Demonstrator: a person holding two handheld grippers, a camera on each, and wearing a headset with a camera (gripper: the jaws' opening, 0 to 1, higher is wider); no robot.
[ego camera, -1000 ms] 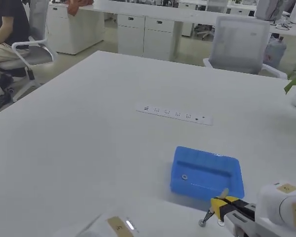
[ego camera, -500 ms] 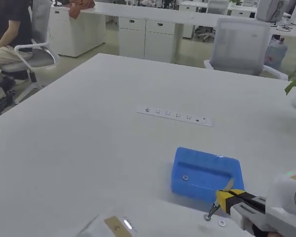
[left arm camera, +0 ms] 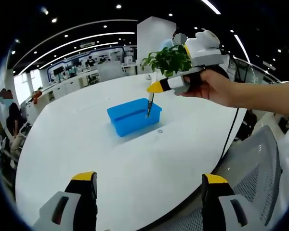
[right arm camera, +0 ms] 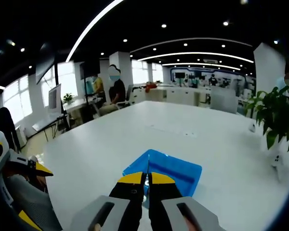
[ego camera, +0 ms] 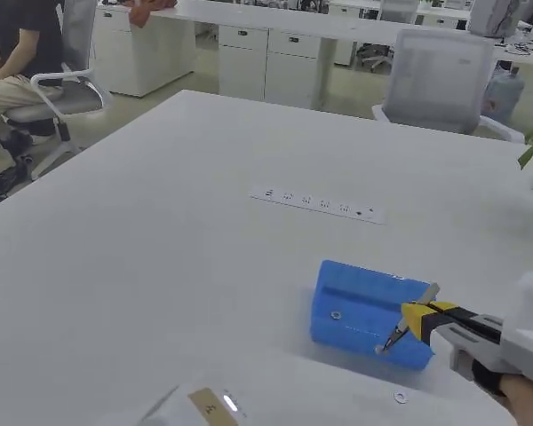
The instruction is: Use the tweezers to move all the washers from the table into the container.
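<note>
Gripping the tweezers (ego camera: 398, 335) tight, the right gripper (ego camera: 419, 318) held them over the lower-right blue container (ego camera: 364, 271), ready for a drop; the left gripper (left arm camera: 149, 178) was wide open and held nothing.

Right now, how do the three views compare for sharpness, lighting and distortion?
Head view: soft and dim, flat light, the loose washer a faint speck. Left gripper view: sharper, fisheye bends the table edge. Right gripper view: ceiling lights curve into arcs, the right tool looms close and soft.
</note>
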